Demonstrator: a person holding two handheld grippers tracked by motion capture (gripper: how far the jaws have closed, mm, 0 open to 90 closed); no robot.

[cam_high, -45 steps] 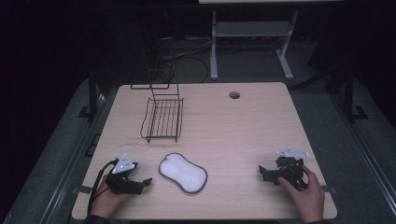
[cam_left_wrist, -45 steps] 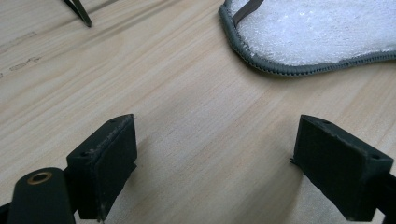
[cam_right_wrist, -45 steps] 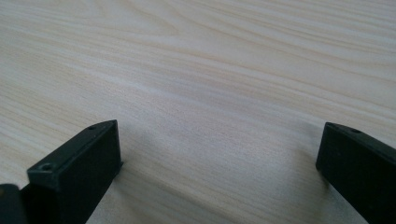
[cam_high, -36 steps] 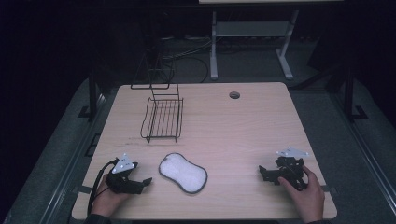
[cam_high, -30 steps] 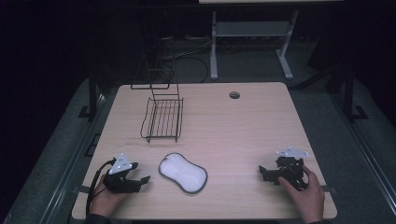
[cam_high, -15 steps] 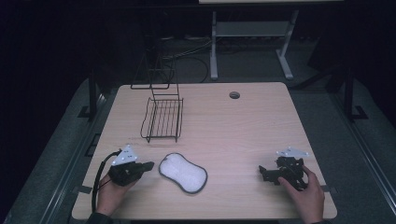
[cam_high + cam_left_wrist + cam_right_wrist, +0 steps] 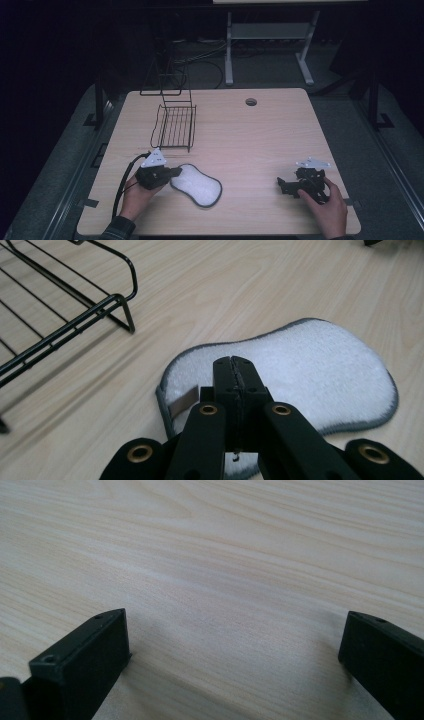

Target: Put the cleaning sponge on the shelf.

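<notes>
The left gripper [image 7: 235, 371], jaws pressed together, noses over the near end of the white pad [image 7: 300, 370]; the right gripper [image 7: 235, 655], jaws spread wide, rests well apart on the bench [image 7: 260, 130].

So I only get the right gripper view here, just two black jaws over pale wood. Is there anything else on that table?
Observer: Yes, a white fluffy pad with a grey edge lies near the person's left hand.
Visitor: Is anything touching it?
Observer: The left gripper sits over its near end with jaws closed together; whether it touches the pad I cannot tell.
Visitor: Anything farther back?
Observer: A black wire rack stands behind the pad, apart from it.
</notes>
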